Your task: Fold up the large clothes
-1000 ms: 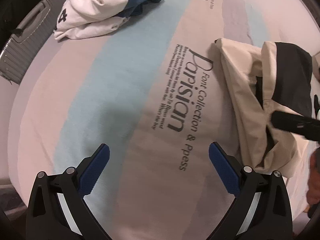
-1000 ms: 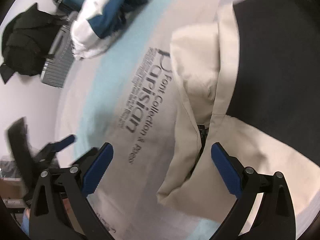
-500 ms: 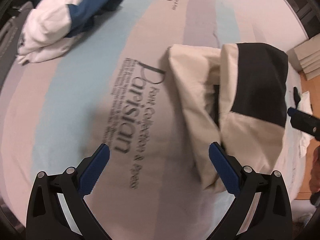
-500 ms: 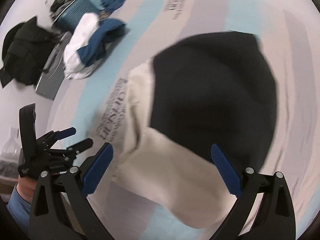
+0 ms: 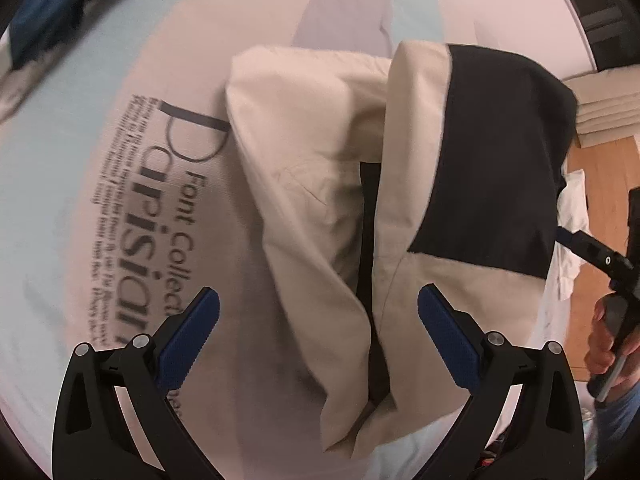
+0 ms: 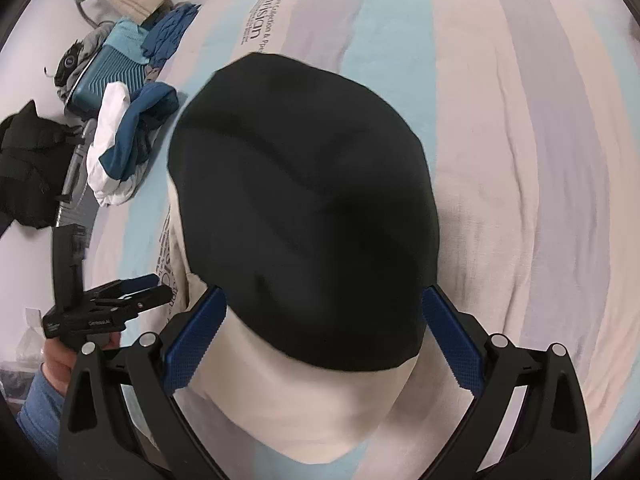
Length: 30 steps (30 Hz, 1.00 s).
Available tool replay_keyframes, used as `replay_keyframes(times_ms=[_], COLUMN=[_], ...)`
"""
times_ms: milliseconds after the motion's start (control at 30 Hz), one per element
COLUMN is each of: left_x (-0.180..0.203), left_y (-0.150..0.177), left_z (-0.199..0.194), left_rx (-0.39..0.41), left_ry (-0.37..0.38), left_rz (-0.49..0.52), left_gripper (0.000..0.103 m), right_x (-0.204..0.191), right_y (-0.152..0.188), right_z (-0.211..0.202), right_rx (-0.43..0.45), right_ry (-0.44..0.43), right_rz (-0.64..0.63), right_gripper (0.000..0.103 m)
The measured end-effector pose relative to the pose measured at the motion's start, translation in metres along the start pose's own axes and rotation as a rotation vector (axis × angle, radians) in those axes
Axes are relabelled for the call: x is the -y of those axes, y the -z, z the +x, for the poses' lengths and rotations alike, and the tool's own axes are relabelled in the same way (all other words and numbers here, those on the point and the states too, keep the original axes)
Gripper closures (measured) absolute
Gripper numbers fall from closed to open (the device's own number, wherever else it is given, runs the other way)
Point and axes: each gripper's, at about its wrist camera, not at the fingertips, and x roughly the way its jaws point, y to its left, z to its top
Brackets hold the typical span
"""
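One jacket on the bedsheet, cream with a black panel, folded into a long bundle. In the left wrist view its long axis runs away from the camera, just right of the "Parisian" print, black panel on the far right half. Two grippers: the left gripper hangs wide open over the jacket's near end, nothing between its blue pads. The right gripper is spread wide too, fingers either side of the black panel, gripping nothing. One heap of white and blue clothes lies well left of the jacket. Beyond that heap, one teal suitcase; a black garment left of the heap.
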Motion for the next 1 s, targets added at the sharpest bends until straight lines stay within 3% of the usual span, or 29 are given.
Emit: replay_keyframes(times_ms=[233,433,600,767,900,1000], left_x=[0.006,0.014,0.011,0.019,0.016,0.022], left_y=[-0.021,-0.035,-0.043,-0.043,-0.032,-0.030], left_z=[0.033,0.060,0.076,0.065,0.081,0.084], left_rx=[-0.066,-0.103,-0.118,-0.059,-0.112,-0.105], left_ry=[0.082,0.098,0.088,0.032,0.074,0.083], left_rz=[0.018,0.042,0.044,0.066,0.020,0.044], left_gripper=[0.006,0.005,0.005,0.005,0.005,0.006], right_x=[0.021,0.030,0.034,0.034,0.036,0.038], right_y=[-0.012,-0.018,-0.020,-0.019,-0.019,-0.017], right_z=[0.026,0.045,0.056,0.052,0.049,0.046], right_rx=[-0.047,-0.069,-0.080,-0.092,-0.124,-0.124], right_ry=[-0.091,-0.134,-0.123,-0.098,-0.068,-0.057], right_rz=[0.042,0.061,0.044,0.000,-0.007,-0.010], right_gripper=[0.009,0.006,0.006,0.007,0.007,0.007])
